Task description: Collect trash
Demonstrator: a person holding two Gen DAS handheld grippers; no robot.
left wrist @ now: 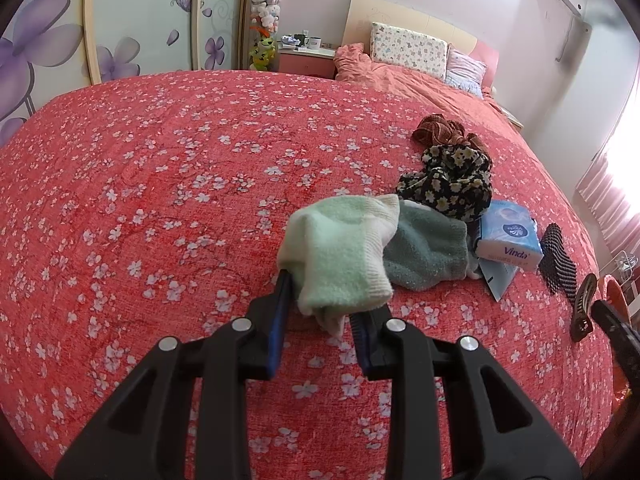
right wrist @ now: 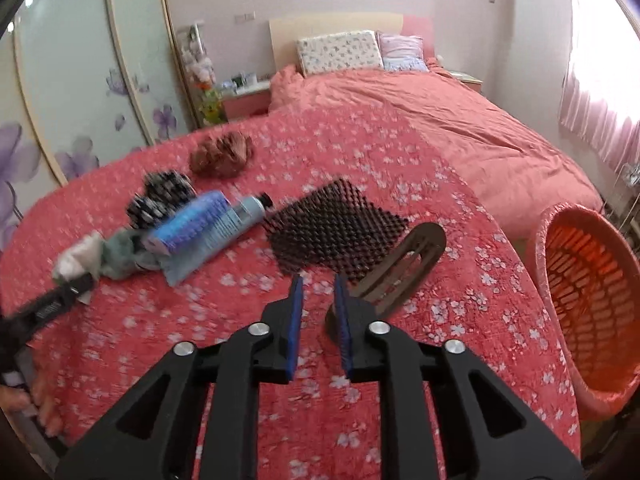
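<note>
L gripper point(left wrist: 320, 300) clamps a pale green sock point(left wrist: 340, 252), lifted over the red bedspread point(left wrist: 160, 180); sock hides its fingertips. Behind it a teal sock point(left wrist: 428, 252), partly covered. R gripper point(right wrist: 318, 292) has a narrow gap, nothing in it, just beside a brown hair clip point(right wrist: 404, 268). R view is blurred. Orange basket point(right wrist: 540, 248) cut off at the edge.

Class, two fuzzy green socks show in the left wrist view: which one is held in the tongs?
The pale mint-green sock, lifted between the left tongs. The darker teal-green sock lies behind it on the red floral bedspread.
</note>
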